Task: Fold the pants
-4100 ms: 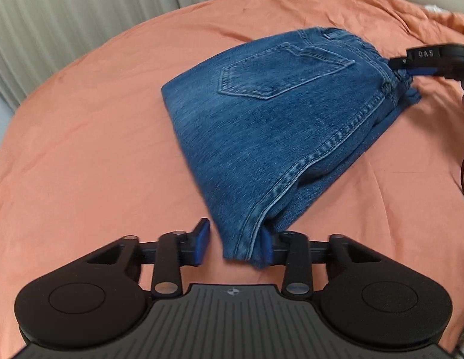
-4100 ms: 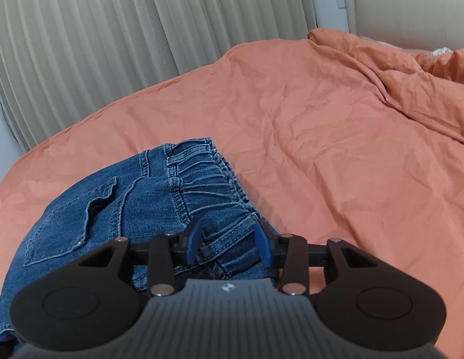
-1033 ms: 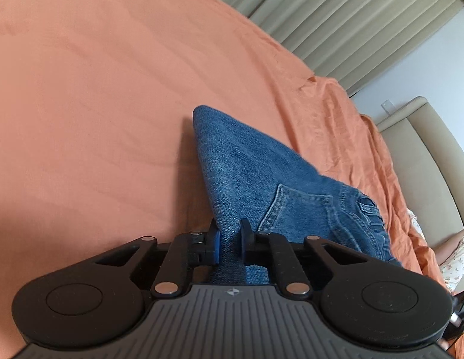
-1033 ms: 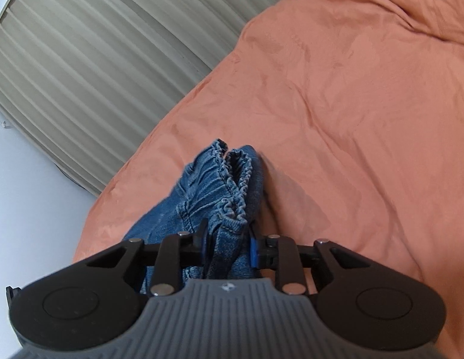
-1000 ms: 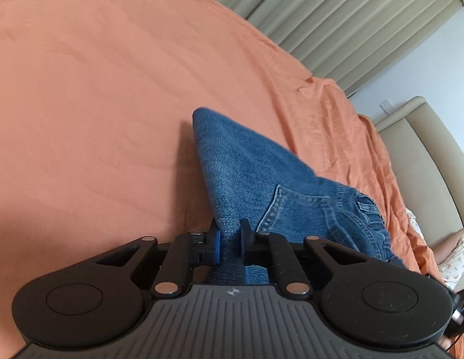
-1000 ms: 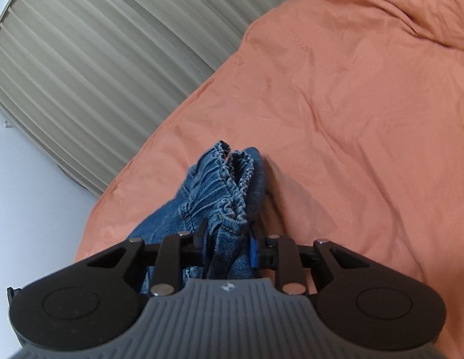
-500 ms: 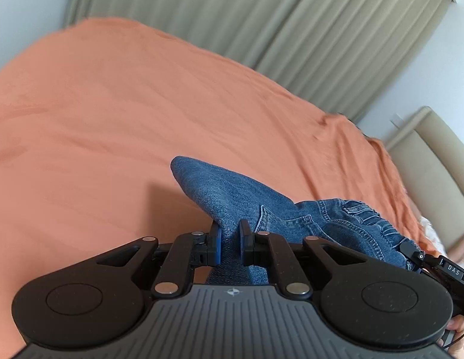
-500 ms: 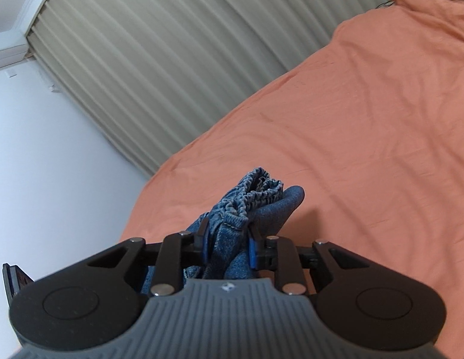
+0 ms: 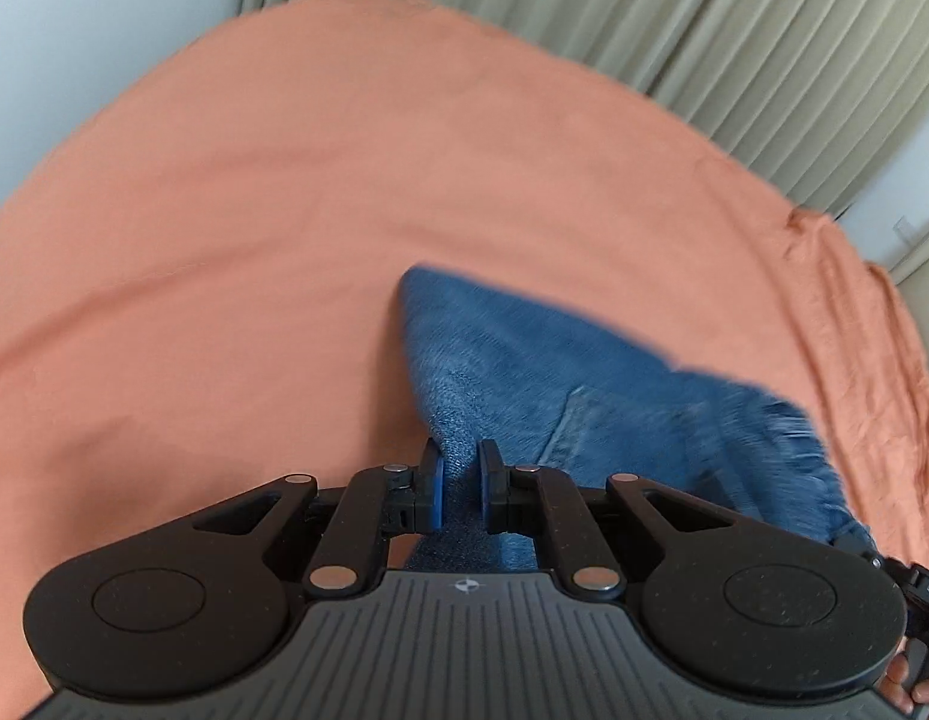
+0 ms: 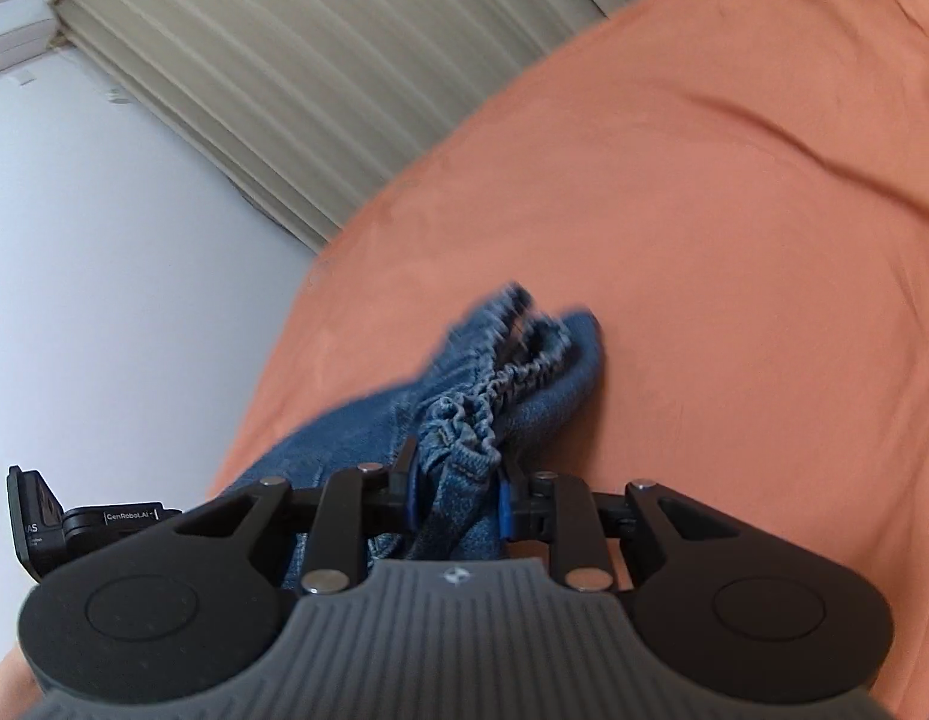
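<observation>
The folded blue denim pants [image 9: 584, 396] hang lifted above the orange bed sheet [image 9: 284, 192], held at both ends. My left gripper [image 9: 460, 483] is shut on the folded denim edge near the back pocket. My right gripper [image 10: 456, 492] is shut on the gathered elastic waistband of the pants [image 10: 494, 384], which bunches out past the fingers. The image is blurred by motion. The left gripper's body shows at the left edge of the right wrist view [image 10: 74, 525].
The orange sheet [image 10: 704, 240] covers the whole bed. Pleated beige curtains [image 9: 674, 12] hang behind it, also in the right wrist view [image 10: 320, 72]. A white wall [image 10: 104, 300] stands beside the bed. A beige headboard edge [image 9: 920, 246] is at far right.
Both grippers, open beside the flat pants 4 seconds ago, have shut on them and lifted them. Over the last second both views swung up and toward the curtain side.
</observation>
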A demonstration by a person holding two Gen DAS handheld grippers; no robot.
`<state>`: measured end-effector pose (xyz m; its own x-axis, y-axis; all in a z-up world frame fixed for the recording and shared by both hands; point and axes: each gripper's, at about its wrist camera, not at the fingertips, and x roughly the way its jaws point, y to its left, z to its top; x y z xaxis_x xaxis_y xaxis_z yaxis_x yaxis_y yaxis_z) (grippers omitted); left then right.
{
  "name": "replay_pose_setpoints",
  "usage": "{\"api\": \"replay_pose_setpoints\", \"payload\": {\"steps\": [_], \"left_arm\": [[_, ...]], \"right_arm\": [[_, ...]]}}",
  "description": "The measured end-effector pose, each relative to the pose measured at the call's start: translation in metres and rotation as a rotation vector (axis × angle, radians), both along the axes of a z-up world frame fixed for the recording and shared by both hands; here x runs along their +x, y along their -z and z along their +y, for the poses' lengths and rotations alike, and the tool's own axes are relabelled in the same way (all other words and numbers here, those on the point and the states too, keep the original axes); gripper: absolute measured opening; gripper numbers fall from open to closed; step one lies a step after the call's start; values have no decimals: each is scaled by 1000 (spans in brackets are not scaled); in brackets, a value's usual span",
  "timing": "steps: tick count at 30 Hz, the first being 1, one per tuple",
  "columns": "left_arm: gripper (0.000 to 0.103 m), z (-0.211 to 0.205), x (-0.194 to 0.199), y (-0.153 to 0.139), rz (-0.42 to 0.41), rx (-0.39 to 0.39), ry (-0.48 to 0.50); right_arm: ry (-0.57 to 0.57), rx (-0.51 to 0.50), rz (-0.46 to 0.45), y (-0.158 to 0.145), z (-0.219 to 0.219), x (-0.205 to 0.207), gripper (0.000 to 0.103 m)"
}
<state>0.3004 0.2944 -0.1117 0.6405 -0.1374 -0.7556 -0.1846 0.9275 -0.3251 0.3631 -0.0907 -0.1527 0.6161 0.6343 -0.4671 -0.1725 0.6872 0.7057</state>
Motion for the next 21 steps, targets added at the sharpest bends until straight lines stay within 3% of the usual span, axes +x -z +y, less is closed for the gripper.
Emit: {"api": "replay_pose_setpoints", "payload": {"steps": [1,2,4,11,16,21], "left_arm": [[12,5,-1,10,4,-21,-3],[13,9,-1,19,4,-49,-8],[15,15,1,31,0,-82,-18],[32,29,-11,35,-4,-151,-46],[34,38,-45,17,30,-141,-45],[33,23,-82,10,92,-47,39]], "right_arm": [[20,-11,58,24,-7,-4,19],[20,-11,58,24,-7,-4,19],[42,20,109,54,-16,-12,19],[59,1,92,63,-12,-17,18],[64,6,98,64,-7,-12,19],[73,13,100,65,-7,-15,19]]}}
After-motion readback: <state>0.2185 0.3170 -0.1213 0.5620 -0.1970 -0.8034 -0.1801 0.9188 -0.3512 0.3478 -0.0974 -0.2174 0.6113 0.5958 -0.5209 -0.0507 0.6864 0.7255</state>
